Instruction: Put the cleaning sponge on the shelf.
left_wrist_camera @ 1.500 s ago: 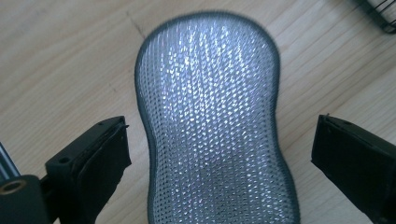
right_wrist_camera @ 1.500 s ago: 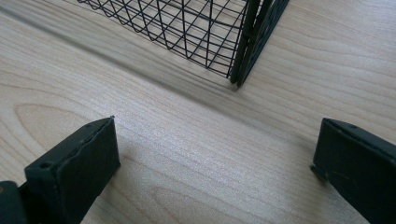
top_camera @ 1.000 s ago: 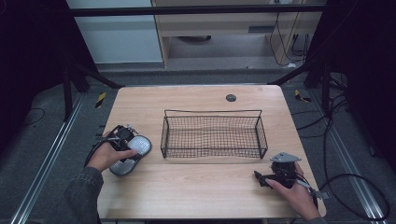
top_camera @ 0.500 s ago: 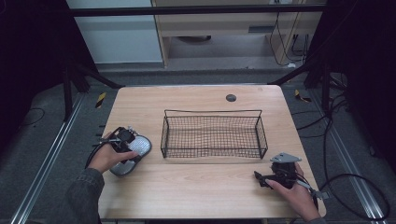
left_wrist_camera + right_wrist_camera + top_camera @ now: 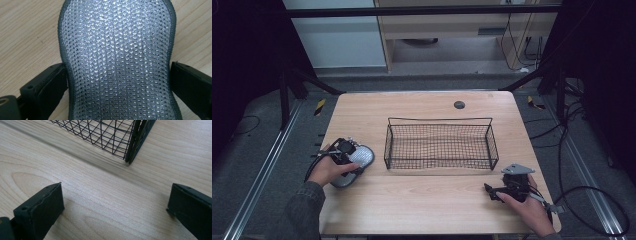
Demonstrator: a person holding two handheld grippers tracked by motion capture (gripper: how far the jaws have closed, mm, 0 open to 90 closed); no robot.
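Note:
A grey oval pad (image 5: 363, 156) with a silvery mesh top (image 5: 117, 50) lies flat at the left of the wooden table (image 5: 432, 205). My left gripper (image 5: 346, 148) is down over it, open, with one jaw on each side of the pad's narrow waist (image 5: 118, 72). The jaws stand close to its dark rim, and I cannot tell whether they touch it. My right gripper (image 5: 490, 192) rests low near the table's front right, open (image 5: 116, 195), with bare wood between its jaws.
A black wire basket (image 5: 439, 121) stands at the table's middle with nothing in it; its near corner (image 5: 130, 157) is just ahead of my right gripper. A small dark round disc (image 5: 459, 105) sits at the back. Cables trail off the right edge.
My left hand has shifted slightly over the pad. The right gripper has stayed where it was.

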